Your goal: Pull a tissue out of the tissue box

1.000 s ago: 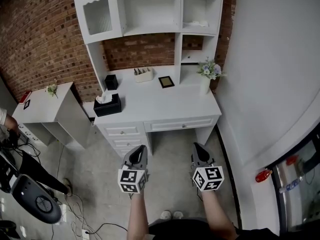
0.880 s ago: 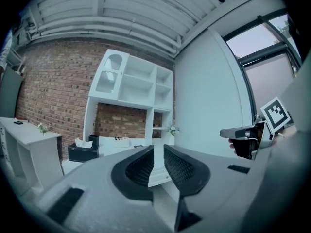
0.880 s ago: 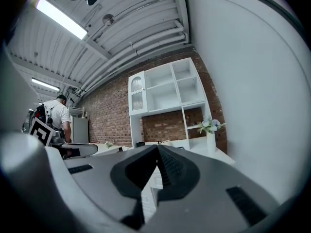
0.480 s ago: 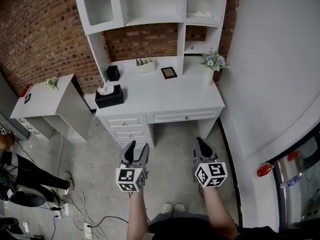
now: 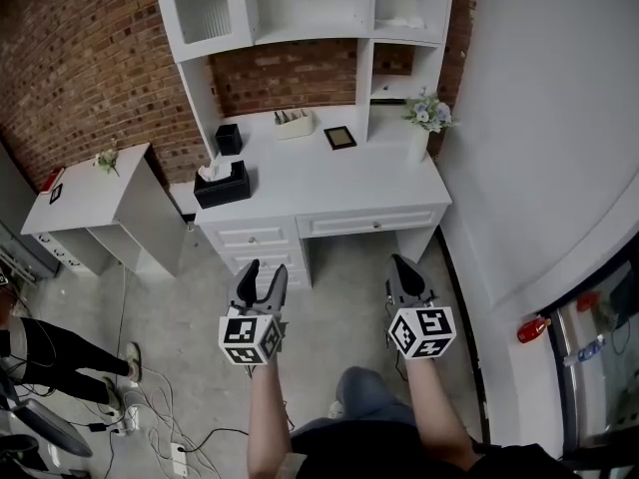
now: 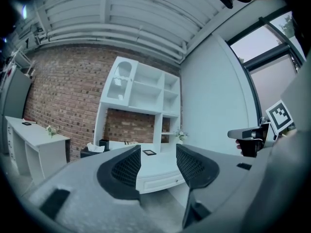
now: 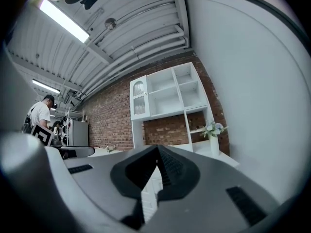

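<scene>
A black tissue box (image 5: 222, 185) with a white tissue (image 5: 211, 171) sticking out of its top stands at the left end of the white desk (image 5: 329, 183). Both grippers hang over the floor in front of the desk, well short of the box. My left gripper (image 5: 262, 269) is opening its jaws, and nothing is between them. In the left gripper view the box (image 6: 90, 152) shows far off, left of the left gripper (image 6: 158, 152). My right gripper (image 5: 402, 264) is shut on nothing; in its own view the right gripper (image 7: 158, 147) has its tips together.
On the desk are a black cup (image 5: 229, 138), a pen holder (image 5: 295, 123), a small picture frame (image 5: 340, 137) and a vase of flowers (image 5: 424, 118). A low white cabinet (image 5: 90, 203) stands to the left. Cables (image 5: 150, 417) lie on the floor.
My left gripper's jaws have gone from shut to wide apart, and that gripper has drifted a little left. The right gripper stays shut.
</scene>
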Tool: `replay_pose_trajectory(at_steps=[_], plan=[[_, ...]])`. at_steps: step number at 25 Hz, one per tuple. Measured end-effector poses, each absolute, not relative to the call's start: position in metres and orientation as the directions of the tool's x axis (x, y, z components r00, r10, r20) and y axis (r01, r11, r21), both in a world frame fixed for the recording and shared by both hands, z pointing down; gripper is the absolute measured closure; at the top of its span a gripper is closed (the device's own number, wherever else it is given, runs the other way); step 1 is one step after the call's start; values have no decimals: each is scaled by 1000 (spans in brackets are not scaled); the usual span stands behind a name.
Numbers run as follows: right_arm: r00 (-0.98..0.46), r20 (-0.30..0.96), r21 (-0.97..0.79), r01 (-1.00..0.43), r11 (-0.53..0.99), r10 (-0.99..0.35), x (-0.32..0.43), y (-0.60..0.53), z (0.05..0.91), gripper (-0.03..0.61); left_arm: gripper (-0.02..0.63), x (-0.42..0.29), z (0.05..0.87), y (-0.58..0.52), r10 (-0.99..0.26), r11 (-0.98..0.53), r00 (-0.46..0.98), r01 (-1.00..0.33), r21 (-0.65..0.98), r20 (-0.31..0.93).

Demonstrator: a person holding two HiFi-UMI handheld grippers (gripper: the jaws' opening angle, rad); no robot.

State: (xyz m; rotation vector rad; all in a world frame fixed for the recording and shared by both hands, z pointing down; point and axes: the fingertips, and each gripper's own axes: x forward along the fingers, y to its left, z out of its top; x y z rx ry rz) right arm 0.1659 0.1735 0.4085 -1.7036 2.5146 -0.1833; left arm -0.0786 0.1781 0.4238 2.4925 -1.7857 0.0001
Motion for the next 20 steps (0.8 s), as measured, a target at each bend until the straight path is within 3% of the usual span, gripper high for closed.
replay_pose_trajectory(at_steps=[20], plan=[[-372, -102, -148, -912, 384, -923, 164, 57, 381, 580, 416, -101, 395, 71, -956, -291, 291, -957, 15, -23]])
